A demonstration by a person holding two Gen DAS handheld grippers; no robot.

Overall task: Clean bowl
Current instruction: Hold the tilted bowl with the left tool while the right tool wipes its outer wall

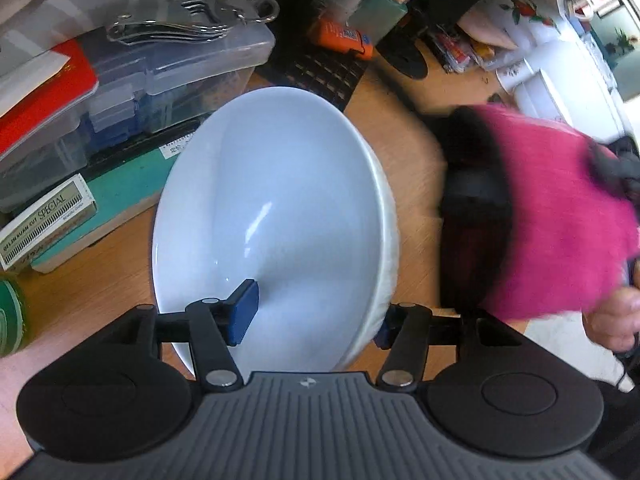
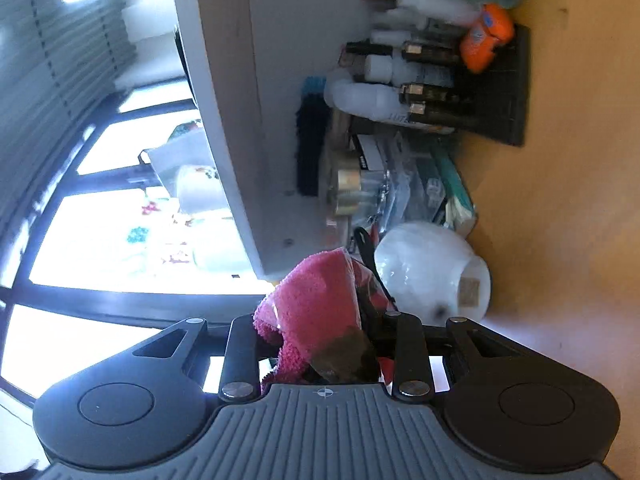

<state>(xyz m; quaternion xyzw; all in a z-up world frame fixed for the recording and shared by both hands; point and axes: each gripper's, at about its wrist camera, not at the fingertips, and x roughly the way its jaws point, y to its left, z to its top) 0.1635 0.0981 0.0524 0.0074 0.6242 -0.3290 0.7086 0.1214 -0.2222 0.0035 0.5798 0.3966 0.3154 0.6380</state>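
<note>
I am holding the white bowl (image 1: 272, 216) with my left gripper (image 1: 312, 320). One blue finger (image 1: 242, 312) is sitting inside the bowl, and the other is on the outside of its wall, mostly hidden. The fingers are about half open, and the wall of the bowl is between them. I cannot tell if both are pressing on it. The bowl is tipped up on its side over the wooden worktop (image 1: 404, 168), just in front of a clear plastic box (image 1: 168, 72) and a green box (image 1: 120, 184).

My right gripper (image 2: 320, 344) is squeezing a pink cloth (image 2: 316, 308) — its fingers are nearly closed on the bunched cloth. From this side the bowl is just past the cloth, with its round bottom facing me. The cloth is beside the bowl — not inside it.
</note>
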